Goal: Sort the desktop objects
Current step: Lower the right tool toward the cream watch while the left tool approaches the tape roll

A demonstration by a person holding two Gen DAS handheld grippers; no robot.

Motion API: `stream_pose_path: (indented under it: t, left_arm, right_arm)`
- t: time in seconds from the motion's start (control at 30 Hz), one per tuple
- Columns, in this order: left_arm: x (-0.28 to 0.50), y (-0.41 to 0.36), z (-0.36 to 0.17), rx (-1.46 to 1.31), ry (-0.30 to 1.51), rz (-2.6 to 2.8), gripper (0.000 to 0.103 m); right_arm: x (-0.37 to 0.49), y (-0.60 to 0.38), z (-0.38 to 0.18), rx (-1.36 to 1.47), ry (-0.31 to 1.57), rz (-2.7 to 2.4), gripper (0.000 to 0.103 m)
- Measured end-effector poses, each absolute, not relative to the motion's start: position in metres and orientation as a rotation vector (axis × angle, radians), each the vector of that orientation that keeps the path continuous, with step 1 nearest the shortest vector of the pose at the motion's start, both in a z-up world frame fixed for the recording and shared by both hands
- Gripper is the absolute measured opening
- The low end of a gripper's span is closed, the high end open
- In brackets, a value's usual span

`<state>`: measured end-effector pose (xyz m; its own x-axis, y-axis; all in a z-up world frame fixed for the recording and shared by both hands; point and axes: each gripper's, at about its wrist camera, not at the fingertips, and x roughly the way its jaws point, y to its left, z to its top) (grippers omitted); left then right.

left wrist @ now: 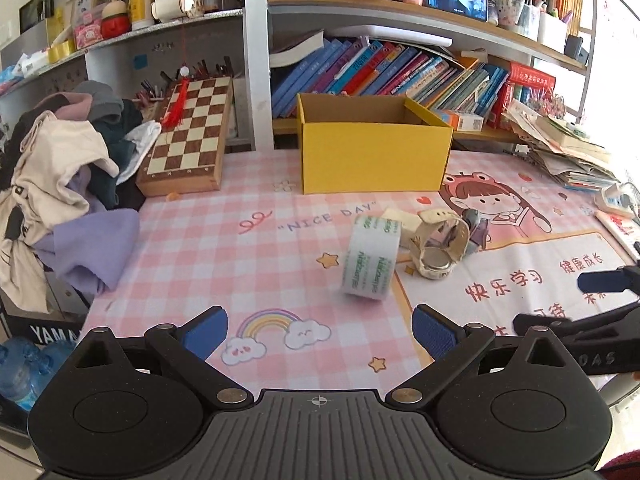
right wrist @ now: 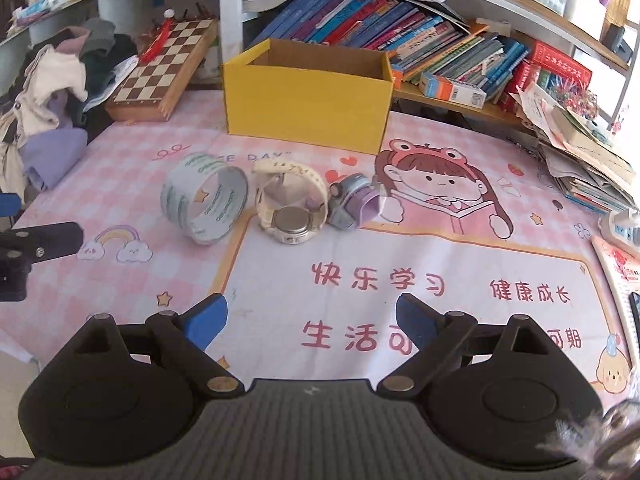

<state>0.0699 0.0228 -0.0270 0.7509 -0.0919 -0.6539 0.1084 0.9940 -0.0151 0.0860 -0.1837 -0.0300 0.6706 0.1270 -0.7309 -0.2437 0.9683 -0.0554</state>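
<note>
1. Ahead of my left gripper (left wrist: 320, 334) stands a roll of clear tape (left wrist: 370, 258) on its edge; it is a wide glossy ring with green print, slightly blurred in the left wrist view; from my right gripper (right wrist: 312, 322) the same roll lies ahead and to the left, its hollow core turned toward me.
2. Just right of the tape rests a cream watch (right wrist: 289, 204), its ribbed strap curled into a loop and its round metal caseback facing the right wrist camera; it sits close beside the tape, and I cannot tell whether they touch.
3. Right of that, touching or nearly so, is a small purple watch (right wrist: 354, 202) with a chunky grey-lilac plastic body.
4. A pale cream block (left wrist: 402, 222) shows behind the tape and the cream watch in the left wrist view; most of it is hidden.
5. Farther ahead of both grippers stands an open yellow box (left wrist: 374, 152) of plain cardboard, rectangular, brown inside; its contents are out of sight.
6. All of it sits on a smooth pink checked mat (left wrist: 224, 256) printed with a rainbow, stars and a cartoon girl.
7. My left gripper hangs low over the mat, blue pads (left wrist: 206, 330) spread wide, holding nothing.
8. My right gripper is likewise spread and unladen, level over the mat's white panel; each gripper shows at the edge of the other's view.
</note>
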Motion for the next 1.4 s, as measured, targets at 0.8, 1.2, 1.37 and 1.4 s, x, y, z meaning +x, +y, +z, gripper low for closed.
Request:
stream_pose_path:
  t: [0.8, 1.2, 1.37, 1.4]
  left_arm:
    - [0.078, 0.005, -0.041, -0.003, 0.737, -0.151, 0.100]
    - [0.098, -0.005, -0.045, 0.018, 0.761, -0.138, 0.100]
    - [0.112, -0.009, -0.047, 0.016, 0.769, -0.131, 0.100]
    - [0.114, -0.010, -0.048, 0.017, 0.770, -0.130, 0.100]
  right_arm:
    - [0.098, -0.182, -0.044, -0.193, 0.854, 0.252, 0.092]
    - [0.119, -0.189, -0.045, -0.199, 0.844, 0.263, 0.091]
    - [0.135, -0.193, -0.045, -0.201, 0.849, 0.261, 0.089]
    - [0.138, -0.194, -0.045, -0.203, 0.849, 0.262, 0.089]
